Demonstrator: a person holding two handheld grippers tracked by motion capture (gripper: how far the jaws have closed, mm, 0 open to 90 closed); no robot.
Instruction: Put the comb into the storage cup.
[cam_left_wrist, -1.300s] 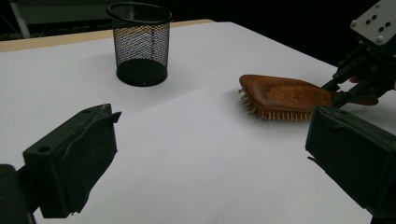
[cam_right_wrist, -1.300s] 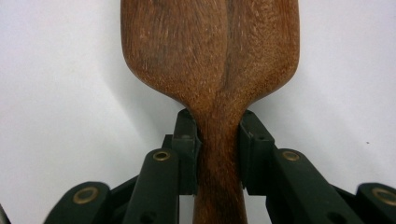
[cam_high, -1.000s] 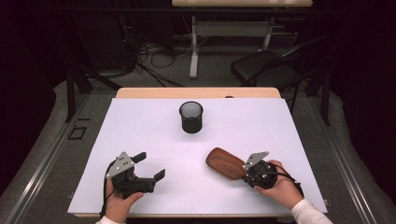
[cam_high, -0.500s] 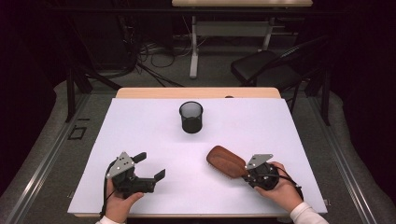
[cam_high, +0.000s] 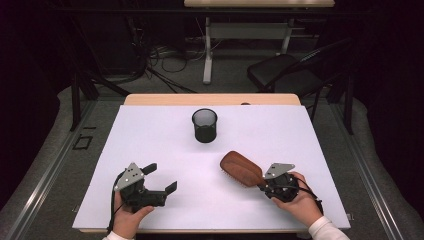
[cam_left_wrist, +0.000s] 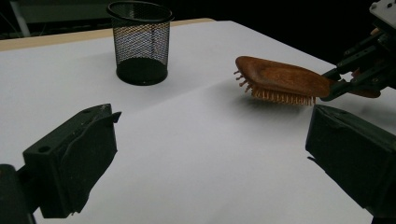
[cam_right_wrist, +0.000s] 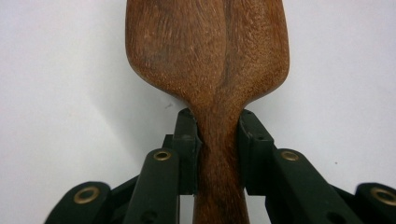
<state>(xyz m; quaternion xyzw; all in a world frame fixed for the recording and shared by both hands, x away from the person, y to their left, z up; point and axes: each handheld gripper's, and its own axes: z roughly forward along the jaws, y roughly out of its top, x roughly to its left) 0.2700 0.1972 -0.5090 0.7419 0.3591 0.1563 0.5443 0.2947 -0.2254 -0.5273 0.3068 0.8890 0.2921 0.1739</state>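
A brown wooden hairbrush (cam_high: 241, 168) hangs just above the white table cover, bristles down, its head pointing toward the back left. My right gripper (cam_high: 264, 184) is shut on its handle (cam_right_wrist: 218, 149), both jaws pressed against the neck. In the left gripper view the hairbrush (cam_left_wrist: 285, 81) shows its bristles, with a shadow under it. A black mesh cup (cam_high: 204, 125) stands upright at the middle back of the table. My left gripper (cam_high: 160, 178) rests near the front left, jaws wide open with nothing between them.
The white cover (cam_high: 150, 135) spans the wooden table (cam_high: 150, 99). Behind the table stand a black chair (cam_high: 280, 75), a white desk leg (cam_high: 207, 50) and loose cables on the floor.
The right gripper has carried the hairbrush slightly toward the front right. The left gripper has stayed still.
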